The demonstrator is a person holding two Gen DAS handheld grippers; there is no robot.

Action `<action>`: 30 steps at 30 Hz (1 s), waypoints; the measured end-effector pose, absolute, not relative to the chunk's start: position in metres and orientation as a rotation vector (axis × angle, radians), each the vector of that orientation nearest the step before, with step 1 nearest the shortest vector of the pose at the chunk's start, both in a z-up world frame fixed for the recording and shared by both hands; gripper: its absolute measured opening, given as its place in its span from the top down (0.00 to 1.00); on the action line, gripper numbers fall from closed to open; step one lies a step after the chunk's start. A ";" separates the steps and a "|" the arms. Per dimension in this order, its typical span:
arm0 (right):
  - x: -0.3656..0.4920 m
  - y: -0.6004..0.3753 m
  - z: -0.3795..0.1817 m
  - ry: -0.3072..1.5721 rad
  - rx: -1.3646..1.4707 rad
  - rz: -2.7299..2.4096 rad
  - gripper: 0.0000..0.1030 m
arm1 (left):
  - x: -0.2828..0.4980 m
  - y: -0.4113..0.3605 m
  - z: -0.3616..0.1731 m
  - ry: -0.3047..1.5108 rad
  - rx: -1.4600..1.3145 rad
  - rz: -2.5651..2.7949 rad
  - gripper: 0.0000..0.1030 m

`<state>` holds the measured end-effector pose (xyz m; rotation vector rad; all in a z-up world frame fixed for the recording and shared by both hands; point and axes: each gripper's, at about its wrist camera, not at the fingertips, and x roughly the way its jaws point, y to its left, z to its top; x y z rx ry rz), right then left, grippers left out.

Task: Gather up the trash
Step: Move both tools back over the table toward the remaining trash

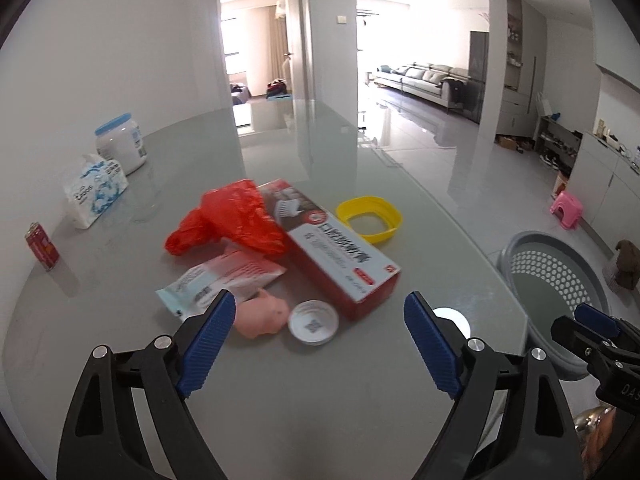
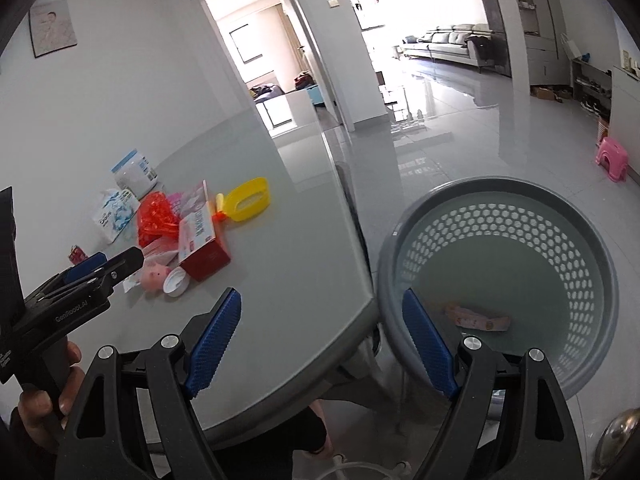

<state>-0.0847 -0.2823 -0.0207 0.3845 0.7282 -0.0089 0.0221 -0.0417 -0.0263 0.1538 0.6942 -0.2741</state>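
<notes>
Blue-padded left tongs stand released over the grey table, nothing between the pads. Taking the red carton as landmark: it lies just ahead of these tongs, one of its kind. One white round lid sits just in front of the carton's near end, and one pink pig toy is beside that lid on the left. One pale printed pouch lies left of the carton, and one crumpled red plastic bag rests against its far left side. One yellow plastic ring lies just behind the carton to the right. Well to the carton's left stand one tissue pack, one white jar with a blue lid and one small red can.

Right tongs are also released and empty, held near the table's edge, well to the right of the carton. One grey perforated basket stands on the floor off the table's right edge, right of the carton; in the right wrist view it holds one flat pale wrapper on its bottom. A hand grips the left tongs' handle.
</notes>
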 end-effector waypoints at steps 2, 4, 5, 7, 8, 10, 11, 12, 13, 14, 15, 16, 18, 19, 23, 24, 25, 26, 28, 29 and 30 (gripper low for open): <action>-0.076 -0.267 -0.019 0.740 0.368 0.026 0.23 | 0.026 -0.023 -0.029 0.700 0.135 -0.239 0.18; -0.066 -0.251 -0.019 0.752 0.351 0.059 0.23 | 0.032 -0.006 -0.031 0.706 0.115 -0.202 0.18; -0.062 -0.244 -0.019 0.758 0.343 0.074 0.23 | 0.034 0.003 -0.032 0.709 0.108 -0.187 0.18; -0.055 -0.230 -0.020 0.770 0.331 0.102 0.23 | 0.038 0.019 -0.035 0.713 0.097 -0.154 0.18; -0.051 -0.222 -0.021 0.777 0.326 0.119 0.23 | 0.040 0.027 -0.036 0.715 0.093 -0.139 0.18; -0.045 -0.208 -0.023 0.793 0.314 0.148 0.23 | 0.045 0.043 -0.039 0.721 0.083 -0.114 0.18; -0.041 -0.201 -0.024 0.803 0.306 0.162 0.23 | 0.047 0.049 -0.040 0.724 0.078 -0.104 0.18; -0.038 -0.193 -0.025 0.813 0.295 0.173 0.23 | 0.049 0.055 -0.041 0.727 0.074 -0.096 0.18; -0.034 -0.184 -0.027 0.827 0.281 0.183 0.23 | 0.050 0.060 -0.043 0.731 0.070 -0.087 0.18; -0.030 -0.177 -0.029 0.838 0.270 0.191 0.23 | 0.051 0.065 -0.044 0.733 0.068 -0.080 0.18; -0.026 -0.170 -0.031 0.850 0.261 0.200 0.23 | 0.052 0.068 -0.045 0.735 0.067 -0.076 0.18; -0.022 -0.164 -0.032 0.860 0.256 0.208 0.23 | 0.052 0.071 -0.046 0.737 0.067 -0.070 0.18; -0.015 -0.155 -0.036 0.874 0.250 0.216 0.23 | 0.054 0.077 -0.049 0.743 0.070 -0.062 0.18; -0.012 -0.151 -0.037 0.879 0.249 0.219 0.23 | 0.055 0.079 -0.050 0.745 0.070 -0.059 0.18; 0.002 -0.138 -0.042 0.901 0.242 0.228 0.23 | 0.056 0.089 -0.056 0.753 0.064 -0.049 0.18; 0.005 -0.136 -0.043 0.908 0.239 0.230 0.23 | 0.056 0.091 -0.058 0.757 0.059 -0.047 0.18; 0.008 -0.133 -0.046 0.919 0.234 0.232 0.23 | 0.057 0.092 -0.059 0.761 0.054 -0.045 0.18; 0.010 -0.131 -0.047 0.928 0.230 0.232 0.23 | 0.057 0.094 -0.061 0.765 0.051 -0.044 0.18; 0.015 -0.126 -0.051 0.942 0.221 0.235 0.23 | 0.059 0.096 -0.064 0.774 0.047 -0.041 0.18; 0.017 -0.124 -0.052 0.947 0.219 0.237 0.23 | 0.058 0.097 -0.065 0.777 0.046 -0.039 0.18; 0.018 -0.123 -0.053 0.950 0.216 0.238 0.23 | 0.059 0.097 -0.066 0.779 0.045 -0.039 0.18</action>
